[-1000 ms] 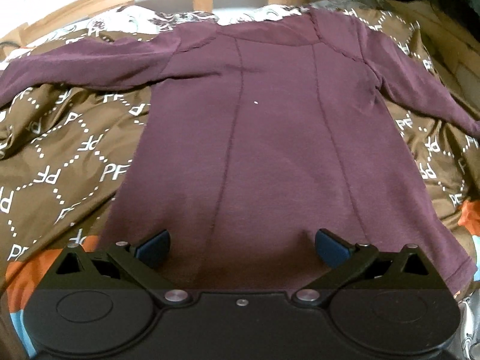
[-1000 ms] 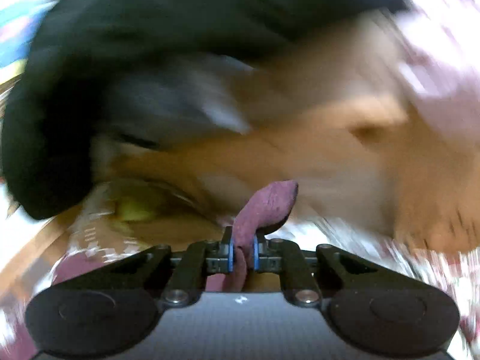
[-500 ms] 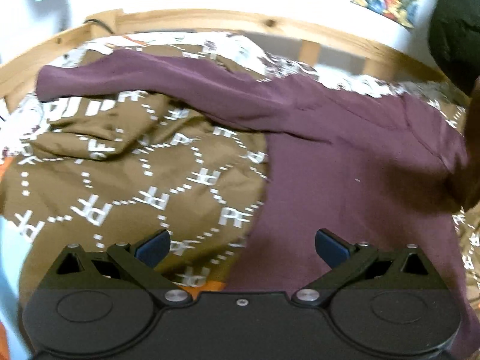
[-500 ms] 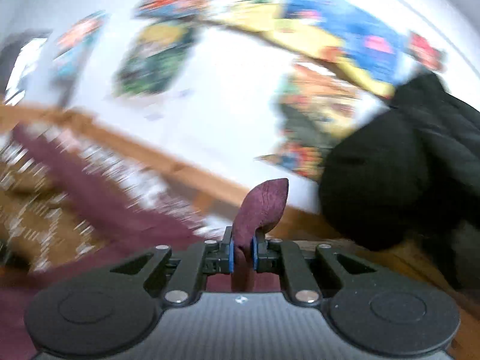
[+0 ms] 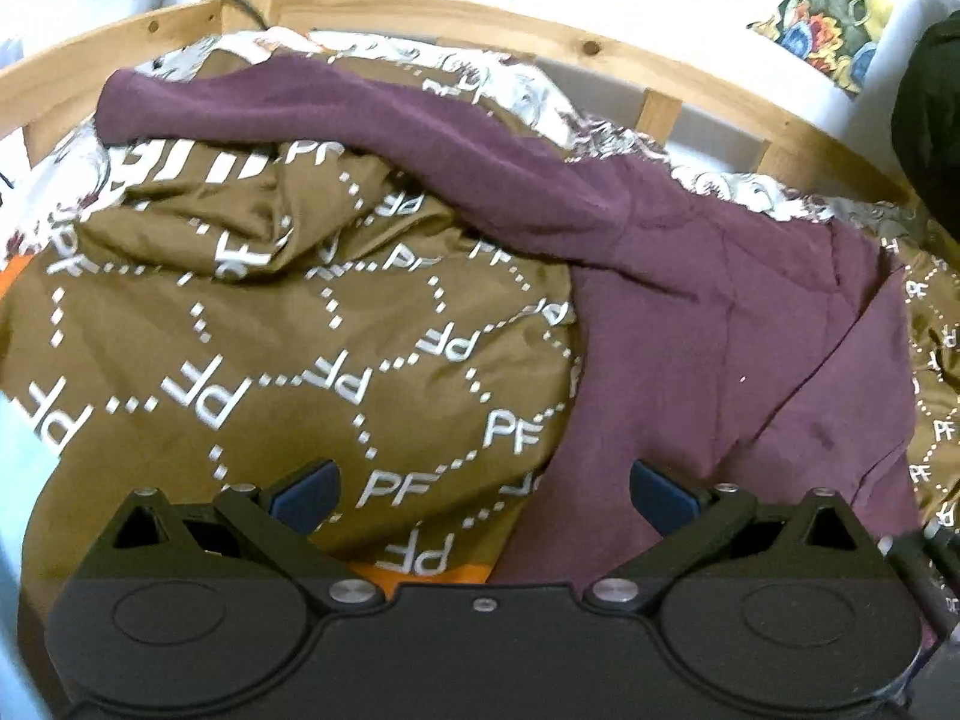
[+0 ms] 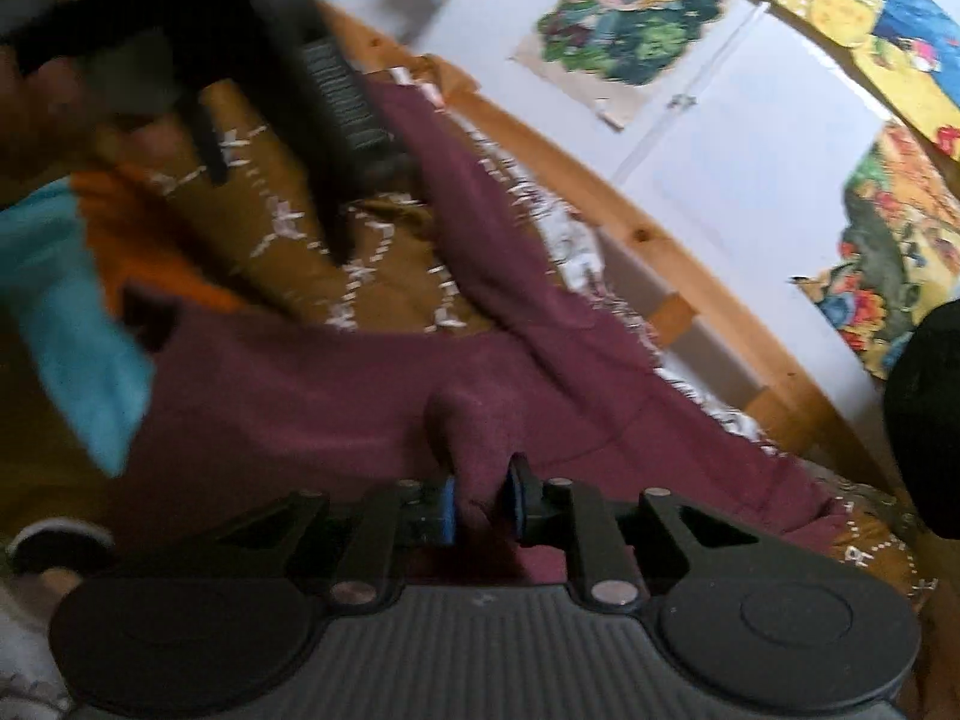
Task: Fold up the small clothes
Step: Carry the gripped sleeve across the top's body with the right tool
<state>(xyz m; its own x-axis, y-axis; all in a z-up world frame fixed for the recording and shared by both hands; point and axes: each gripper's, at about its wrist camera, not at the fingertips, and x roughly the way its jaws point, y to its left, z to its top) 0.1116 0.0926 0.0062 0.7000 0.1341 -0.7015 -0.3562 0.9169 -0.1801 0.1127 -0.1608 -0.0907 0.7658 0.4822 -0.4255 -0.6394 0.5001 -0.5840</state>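
A maroon long-sleeved shirt (image 5: 720, 330) lies on a brown "PF"-patterned blanket (image 5: 270, 330). Its left sleeve (image 5: 360, 114) stretches toward the far left corner. Its right side is folded over onto the body. My left gripper (image 5: 483, 489) is open and empty, hovering over the shirt's lower left edge and the blanket. My right gripper (image 6: 480, 504) has its jaws slightly parted, with a fold of the maroon shirt (image 6: 480, 420) still between the pads, low over the shirt body. The left gripper's dark body (image 6: 288, 72) shows blurred in the right wrist view.
A wooden bed frame (image 5: 540, 24) curves behind the blanket, also in the right wrist view (image 6: 630, 222). Colourful pictures (image 6: 630, 18) hang on the white wall. A black garment (image 5: 930, 108) hangs at the right. An orange and blue sheet (image 6: 78, 276) lies under the blanket.
My right gripper carried the right sleeve across and down onto the shirt body, and its jaws have parted slightly. My left gripper swung left, still open.
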